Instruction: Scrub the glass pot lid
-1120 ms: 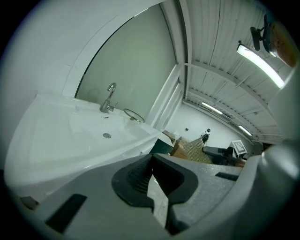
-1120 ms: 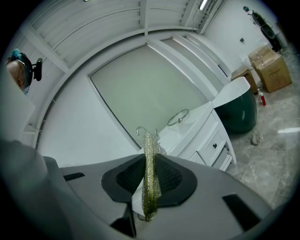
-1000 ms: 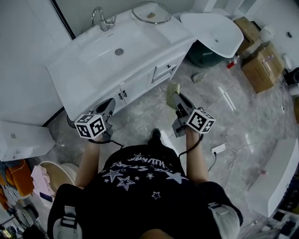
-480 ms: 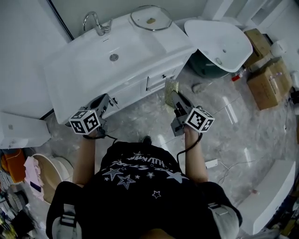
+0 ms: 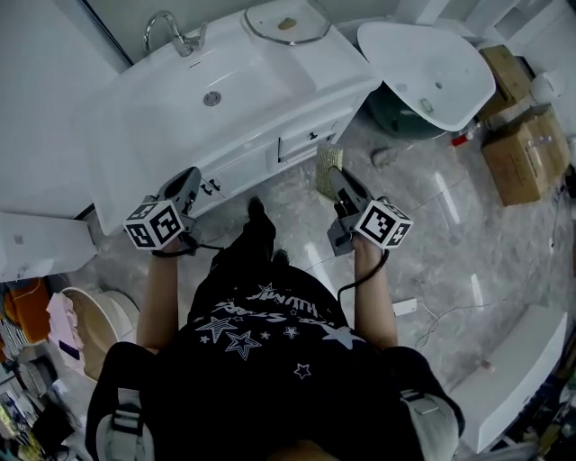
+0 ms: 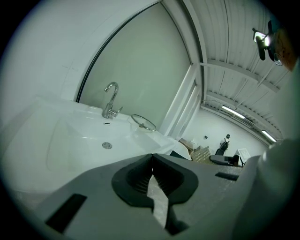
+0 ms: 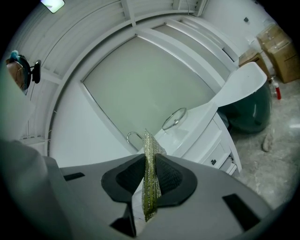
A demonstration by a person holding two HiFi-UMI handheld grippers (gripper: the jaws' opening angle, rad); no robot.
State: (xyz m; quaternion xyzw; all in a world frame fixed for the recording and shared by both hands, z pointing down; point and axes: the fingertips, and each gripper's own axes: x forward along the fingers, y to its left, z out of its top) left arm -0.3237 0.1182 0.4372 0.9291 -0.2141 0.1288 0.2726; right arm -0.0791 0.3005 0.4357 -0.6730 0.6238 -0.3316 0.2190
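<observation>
Jaws: left gripper closed empty, right gripper pinching scouring pad; both now nearer glass pot lid, unscrubbed.

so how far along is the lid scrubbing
Barely started. Done: the scouring pad is clamped in the right gripper. In hand: both grippers sit short of the vanity. To do: the glass lid lies untouched beside the basin; the left gripper is shut, empty.

support: white vanity | on it: glass pot lid
</observation>
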